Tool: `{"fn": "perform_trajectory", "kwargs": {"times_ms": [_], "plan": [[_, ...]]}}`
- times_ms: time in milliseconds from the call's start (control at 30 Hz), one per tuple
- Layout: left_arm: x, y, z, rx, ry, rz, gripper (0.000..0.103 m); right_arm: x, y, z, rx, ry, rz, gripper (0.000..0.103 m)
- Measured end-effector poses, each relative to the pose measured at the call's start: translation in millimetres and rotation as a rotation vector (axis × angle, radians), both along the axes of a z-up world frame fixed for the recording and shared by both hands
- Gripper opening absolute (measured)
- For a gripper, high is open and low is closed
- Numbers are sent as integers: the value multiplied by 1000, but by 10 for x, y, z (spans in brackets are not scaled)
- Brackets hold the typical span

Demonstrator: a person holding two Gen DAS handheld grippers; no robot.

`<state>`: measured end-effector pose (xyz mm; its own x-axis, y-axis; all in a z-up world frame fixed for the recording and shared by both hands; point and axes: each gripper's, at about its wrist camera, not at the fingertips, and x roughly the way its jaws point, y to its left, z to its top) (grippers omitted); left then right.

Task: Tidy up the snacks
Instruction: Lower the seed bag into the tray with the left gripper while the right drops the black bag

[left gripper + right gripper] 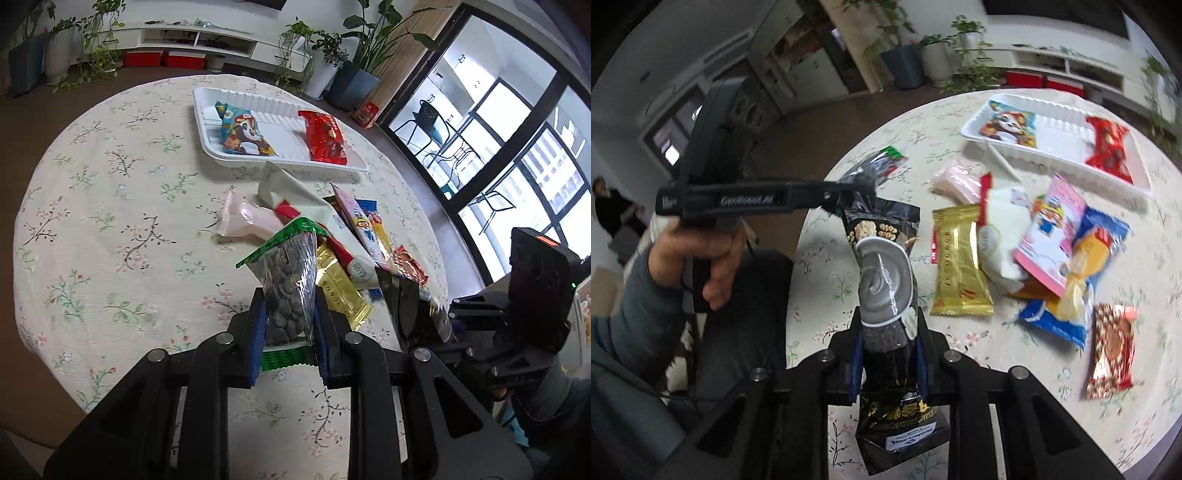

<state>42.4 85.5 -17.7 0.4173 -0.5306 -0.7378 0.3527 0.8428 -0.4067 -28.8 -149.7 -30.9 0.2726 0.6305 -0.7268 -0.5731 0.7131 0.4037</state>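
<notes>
You are working in a home living room. Your tabletop (110, 206) is round and wears a floral cloth, with snack packets and a white tray (207, 122) lying on it. Beyond the tabletop, a low white TV cabinet (199, 38) runs along the wall, with red boxes (164, 59) under it and potted plants (354, 48) at both ends. To the right of the tabletop, tall glass doors (491, 140) show balcony chairs.
</notes>
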Motion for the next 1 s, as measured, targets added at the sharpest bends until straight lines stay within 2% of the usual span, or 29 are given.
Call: {"fn": "perform_trajectory", "kwargs": {"times_ms": [100,267,467,600,767,833,1000], "plan": [[59,-49,26,-12,1,-3,21,103,-229,-30,69,33,-85,25],[339,-89,238,-24,-32,7,21,328,-641,117,171,33,-214,24],[1057,-263,598,4,-86,53,21,879,-1038,531,201,-63,-372,25],[1661,-562,686,49,-96,79,21,1447,-1059,766,218,-90,-429,25],[2255,-914,468,134,-66,93,21,2101,-815,759,162,-57,-427,25],[2412,-1020,322,192,-59,93,21,2282,-722,669,132,-25,-429,25],[2646,-1174,-14,274,-40,96,21,2706,-484,333,54,53,-441,25]]}}
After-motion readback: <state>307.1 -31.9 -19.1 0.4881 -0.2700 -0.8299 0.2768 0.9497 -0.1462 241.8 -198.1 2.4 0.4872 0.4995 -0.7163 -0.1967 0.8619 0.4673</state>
